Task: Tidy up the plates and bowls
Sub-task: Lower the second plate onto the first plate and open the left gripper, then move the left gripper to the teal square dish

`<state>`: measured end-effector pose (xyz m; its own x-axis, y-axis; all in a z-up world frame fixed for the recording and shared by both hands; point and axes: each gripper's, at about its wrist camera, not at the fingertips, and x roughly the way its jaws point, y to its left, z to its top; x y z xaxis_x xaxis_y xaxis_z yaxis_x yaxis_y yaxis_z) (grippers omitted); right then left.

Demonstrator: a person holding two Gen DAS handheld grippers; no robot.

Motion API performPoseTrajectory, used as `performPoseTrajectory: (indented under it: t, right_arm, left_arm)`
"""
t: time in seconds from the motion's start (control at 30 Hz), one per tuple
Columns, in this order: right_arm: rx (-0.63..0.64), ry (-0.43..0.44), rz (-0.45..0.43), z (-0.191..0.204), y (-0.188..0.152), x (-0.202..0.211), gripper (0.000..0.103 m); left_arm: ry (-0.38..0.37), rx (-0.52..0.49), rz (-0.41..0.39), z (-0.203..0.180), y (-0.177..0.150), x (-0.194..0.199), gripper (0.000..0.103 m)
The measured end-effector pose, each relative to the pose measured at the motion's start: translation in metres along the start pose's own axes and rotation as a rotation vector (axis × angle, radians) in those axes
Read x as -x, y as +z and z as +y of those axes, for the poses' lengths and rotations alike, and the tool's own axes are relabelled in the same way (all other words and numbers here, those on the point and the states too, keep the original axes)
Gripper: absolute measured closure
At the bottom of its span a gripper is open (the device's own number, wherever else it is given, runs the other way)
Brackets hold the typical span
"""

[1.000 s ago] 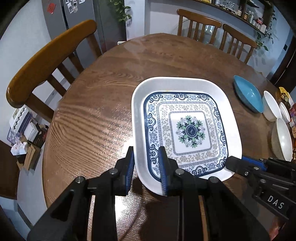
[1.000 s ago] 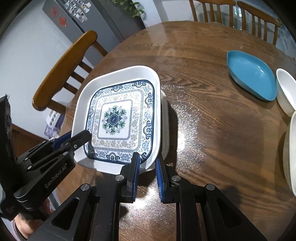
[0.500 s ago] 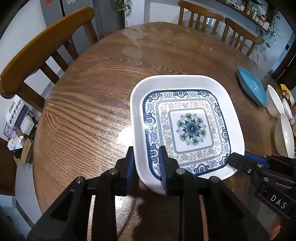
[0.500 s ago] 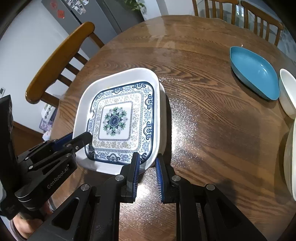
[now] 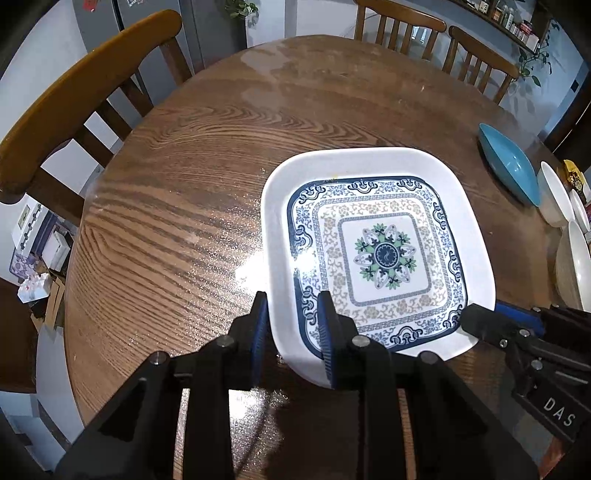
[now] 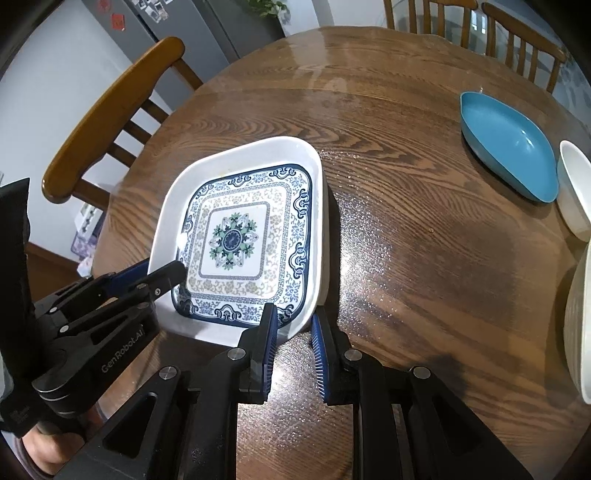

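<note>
We hold the square patterned plate (image 5: 384, 254) by its near edge with both tools, over the round wooden table (image 5: 177, 206). Our left gripper (image 5: 291, 332) pinches the plate's near left corner: one blue-padded finger lies on the outside of the white rim, the other on the patterned face, with the rim caught between them. Our right gripper (image 6: 291, 332) straddles the near right corner in the same way, its jaws narrowly set with the rim between them; in its own view a thin slit shows beside the right pad, so we cannot tell whether that pad presses the rim. In the right wrist view the plate (image 6: 243, 236) sits toward the left side of the table (image 6: 424, 240), and a dark shadow runs along its right edge, so that side looks raised off the wood. A blue dish (image 6: 509, 147) lies well apart on the far right, with a white bowl (image 6: 576, 192) just beside it and a larger white bowl (image 6: 580, 325) nearer along the right edge. A wooden chair (image 5: 74, 96) stands at the far left of the table, and two more chairs (image 5: 436, 33) stand on its far side.
</note>
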<state>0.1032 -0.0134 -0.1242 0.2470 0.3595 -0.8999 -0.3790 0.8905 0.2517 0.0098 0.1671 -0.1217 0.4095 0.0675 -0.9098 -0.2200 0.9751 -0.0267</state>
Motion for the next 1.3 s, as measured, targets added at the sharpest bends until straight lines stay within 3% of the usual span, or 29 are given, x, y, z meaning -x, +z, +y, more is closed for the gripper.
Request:
performPoseTrajectory:
  t: [0.33, 0.6, 0.87, 0.93, 1.07, 1.13, 1.23, 1.3]
  right_arm:
    - [0.047, -0.082, -0.005, 0.013, 0.002, 0.000, 0.082]
    - [0.053, -0.104, -0.011, 0.014, 0.001, 0.000, 0.082]
    - [0.080, -0.151, -0.067, 0.018, -0.001, 0.012, 0.082]
    - [0.090, -0.152, -0.092, 0.018, -0.001, 0.019, 0.082]
    - [0.095, -0.134, -0.118, 0.017, -0.002, 0.030, 0.082]
    - [0.084, -0.108, -0.125, 0.013, -0.004, 0.036, 0.082]
    - [0.050, -0.065, -0.133, 0.003, -0.010, 0.044, 0.082]
    - [0.020, -0.042, -0.141, -0.005, -0.014, 0.050, 0.082]
  left_arm:
    - [0.015, -0.002, 0.001, 0.001, 0.002, -0.001, 0.079]
    - [0.023, -0.024, -0.045, -0.004, 0.004, 0.012, 0.078]
    - [0.018, -0.029, -0.057, -0.006, 0.004, 0.017, 0.077]
    - [0.018, -0.028, -0.062, -0.006, 0.004, 0.019, 0.064]
    - [0.019, -0.028, -0.078, -0.008, 0.005, 0.025, 0.052]
    - [0.013, -0.024, -0.078, -0.009, 0.005, 0.028, 0.038]
    - [0.015, -0.032, -0.089, -0.014, 0.004, 0.034, 0.026]
    - [0.012, -0.039, -0.095, -0.018, 0.003, 0.038, 0.025]
